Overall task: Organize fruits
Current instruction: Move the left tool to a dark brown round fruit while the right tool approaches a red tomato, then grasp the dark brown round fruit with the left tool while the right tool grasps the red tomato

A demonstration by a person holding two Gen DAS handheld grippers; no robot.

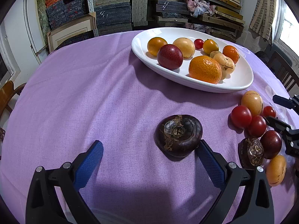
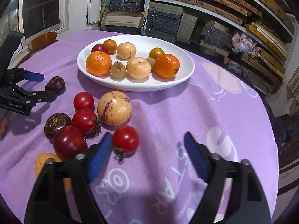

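Note:
A white oval plate (image 1: 241,85) (image 2: 186,74) holds several fruits: oranges, yellow fruits, a dark red one. My left gripper (image 1: 151,147) is open; a dark brown water chestnut (image 1: 178,135) (image 2: 55,84) lies on the cloth against its right finger. My right gripper (image 2: 147,140) is open, with a red tomato (image 2: 125,140) just inside its left finger. Loose fruits lie on the cloth: a speckled yellow fruit (image 2: 114,108) (image 1: 252,102), two tomatoes (image 2: 85,120), a dark red fruit (image 2: 69,142), a second chestnut (image 2: 57,123) (image 1: 251,155) and an orange-yellow fruit (image 2: 44,161) (image 1: 276,169).
A round table under a purple cloth (image 1: 93,93) (image 2: 205,112) carries everything. Shelves of boxes (image 1: 130,9) stand behind it. Wooden chairs (image 1: 284,71) stand at the table's edges. The left gripper also shows in the right wrist view (image 2: 49,86).

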